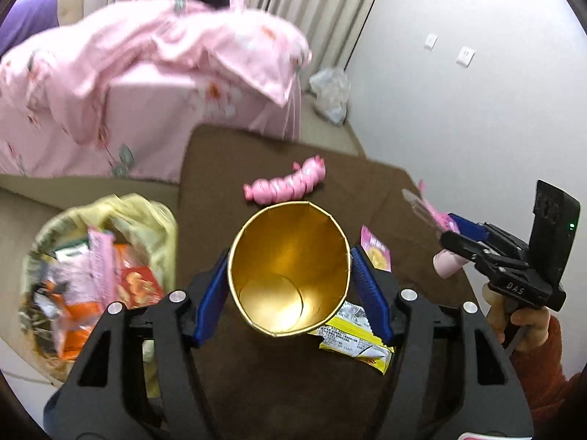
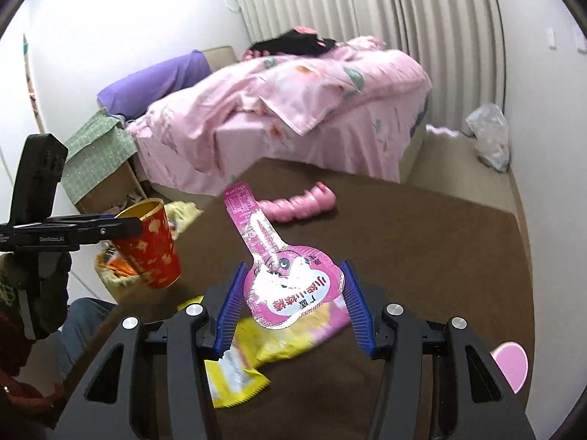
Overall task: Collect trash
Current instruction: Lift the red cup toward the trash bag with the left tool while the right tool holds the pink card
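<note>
My left gripper (image 1: 289, 256) is shut on a paper cup (image 1: 290, 267), red outside and gold inside, with its rim squeezed into an oval between the blue pads. In the right wrist view that cup (image 2: 154, 253) hangs tilted above the brown table's (image 2: 422, 256) left edge, close to the lined trash bin (image 2: 117, 275). My right gripper (image 2: 293, 267) is shut on a pink snack cup with a peeled-back foil lid (image 2: 290, 293). On the table lie a yellow wrapper (image 2: 256, 352), a pink string of sausage-like packets (image 1: 286, 183) and a small pink packet (image 1: 374, 253).
The trash bin (image 1: 99, 275) with a yellow liner holds several wrappers, left of the table. Behind the table stands a bed with a pink quilt (image 2: 286, 102). A cardboard box (image 2: 106, 183) sits beside it, and a plastic bag (image 2: 489, 135) lies on the floor by the wall.
</note>
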Motion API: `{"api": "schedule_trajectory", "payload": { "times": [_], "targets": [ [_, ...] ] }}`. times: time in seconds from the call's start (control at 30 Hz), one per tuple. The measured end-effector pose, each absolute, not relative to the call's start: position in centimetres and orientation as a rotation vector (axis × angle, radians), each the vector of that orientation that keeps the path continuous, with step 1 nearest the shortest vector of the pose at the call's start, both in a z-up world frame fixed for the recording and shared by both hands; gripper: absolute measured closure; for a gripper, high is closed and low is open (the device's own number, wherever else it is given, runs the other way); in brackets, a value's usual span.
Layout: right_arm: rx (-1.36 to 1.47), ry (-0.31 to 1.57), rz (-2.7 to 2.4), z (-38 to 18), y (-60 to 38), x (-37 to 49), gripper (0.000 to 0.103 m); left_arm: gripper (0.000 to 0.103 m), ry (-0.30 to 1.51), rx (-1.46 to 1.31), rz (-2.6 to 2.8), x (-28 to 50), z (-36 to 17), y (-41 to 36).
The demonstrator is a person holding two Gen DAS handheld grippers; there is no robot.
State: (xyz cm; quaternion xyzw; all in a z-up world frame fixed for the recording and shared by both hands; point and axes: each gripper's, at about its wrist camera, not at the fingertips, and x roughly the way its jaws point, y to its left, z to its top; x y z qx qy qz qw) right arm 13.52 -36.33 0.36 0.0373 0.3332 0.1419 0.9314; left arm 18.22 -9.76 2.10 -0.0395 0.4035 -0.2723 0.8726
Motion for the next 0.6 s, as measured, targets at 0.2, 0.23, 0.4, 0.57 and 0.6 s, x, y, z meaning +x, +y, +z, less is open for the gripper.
{"api": "schedule_trajectory", "payload": {
  "times": [0.2, 0.23, 0.4, 0.57, 0.6],
  "targets": [
    [0.019, 0.636, 0.35, 3.1, -32.2, 13.1, 0.054, 0.045, 0.727, -0.129, -0.514, 15.8, 4.8, -5.3],
    [0.01, 0.631, 0.357, 3.5, -31.6, 13.0, 0.054, 0.045, 0.718, -0.133, -0.501, 15.7, 5.0, -4.6],
    [-0.047, 0.611, 0.417, 4.8, -27.6, 12.9, 0.054, 0.045, 0.677, -0.193, -0.397, 14.6, 5.2, 1.0],
    [-0.082, 0.62, 0.476, 5.0, -24.0, 13.7, 0.054, 0.045, 0.65, -0.255, -0.297, 14.2, 4.7, 6.0],
    [-0.079, 0.624, 0.49, 5.0, -23.4, 13.9, 0.054, 0.045, 0.642, -0.267, -0.277, 14.2, 4.7, 7.0]
  ]
}}
